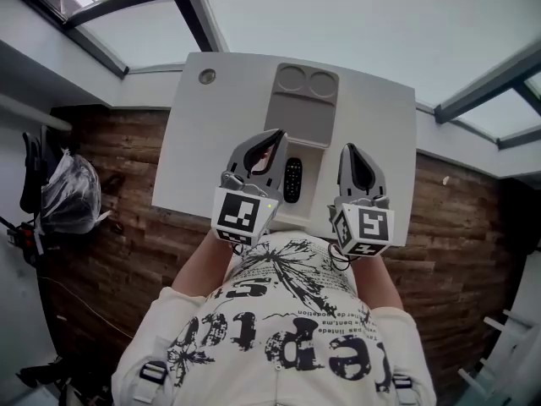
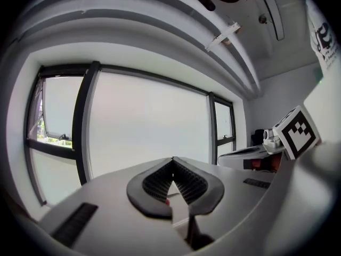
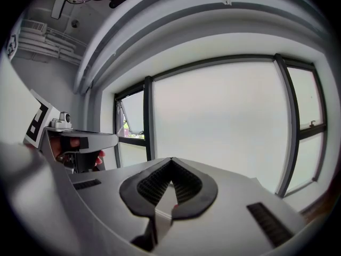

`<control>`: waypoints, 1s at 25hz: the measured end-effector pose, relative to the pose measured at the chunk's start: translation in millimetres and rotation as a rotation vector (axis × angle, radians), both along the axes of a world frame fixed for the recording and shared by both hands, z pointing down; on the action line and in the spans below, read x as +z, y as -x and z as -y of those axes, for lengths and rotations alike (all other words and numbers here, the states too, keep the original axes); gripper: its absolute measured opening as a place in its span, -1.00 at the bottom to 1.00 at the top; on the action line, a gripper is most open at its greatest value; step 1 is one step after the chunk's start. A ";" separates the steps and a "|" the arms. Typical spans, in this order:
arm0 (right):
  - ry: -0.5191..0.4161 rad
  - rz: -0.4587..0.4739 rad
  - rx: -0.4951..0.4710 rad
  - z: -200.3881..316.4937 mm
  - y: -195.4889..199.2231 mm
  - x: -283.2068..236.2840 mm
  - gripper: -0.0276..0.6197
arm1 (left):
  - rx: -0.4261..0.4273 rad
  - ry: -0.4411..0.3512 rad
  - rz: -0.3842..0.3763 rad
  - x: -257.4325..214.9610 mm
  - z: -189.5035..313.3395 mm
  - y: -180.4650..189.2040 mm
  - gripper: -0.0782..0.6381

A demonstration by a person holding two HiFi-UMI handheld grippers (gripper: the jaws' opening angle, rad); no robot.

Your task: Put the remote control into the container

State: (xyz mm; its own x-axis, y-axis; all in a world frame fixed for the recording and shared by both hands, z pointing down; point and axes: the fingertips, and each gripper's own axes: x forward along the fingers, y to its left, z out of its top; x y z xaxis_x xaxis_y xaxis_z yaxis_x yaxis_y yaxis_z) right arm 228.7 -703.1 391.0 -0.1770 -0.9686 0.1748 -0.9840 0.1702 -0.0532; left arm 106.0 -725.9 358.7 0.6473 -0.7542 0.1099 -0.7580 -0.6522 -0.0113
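Observation:
A black remote control [image 1: 292, 179] lies on the white table [image 1: 190, 142], just in front of the near edge of a grey container [image 1: 302, 112] that has two round wells at its far end. My left gripper [image 1: 275, 135] is held up to the left of the remote, and my right gripper [image 1: 348, 150] to its right. Both are above the table and touch nothing. In the left gripper view the jaws [image 2: 172, 160] meet at their tips with nothing between them, pointing at the window. In the right gripper view the jaws [image 3: 171, 160] are likewise shut and empty.
The table stands against large windows [image 1: 355, 15]. A dark bag [image 1: 72, 193] sits on the wooden floor [image 1: 127, 227] to the left. White furniture [image 1: 507, 345] is at the lower right. The person's printed shirt [image 1: 287, 328] fills the near foreground.

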 end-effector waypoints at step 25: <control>-0.094 -0.004 0.005 1.5 5.1 -27.2 -0.91 | -0.036 -0.080 -0.098 -29.6 -3.0 14.2 -0.76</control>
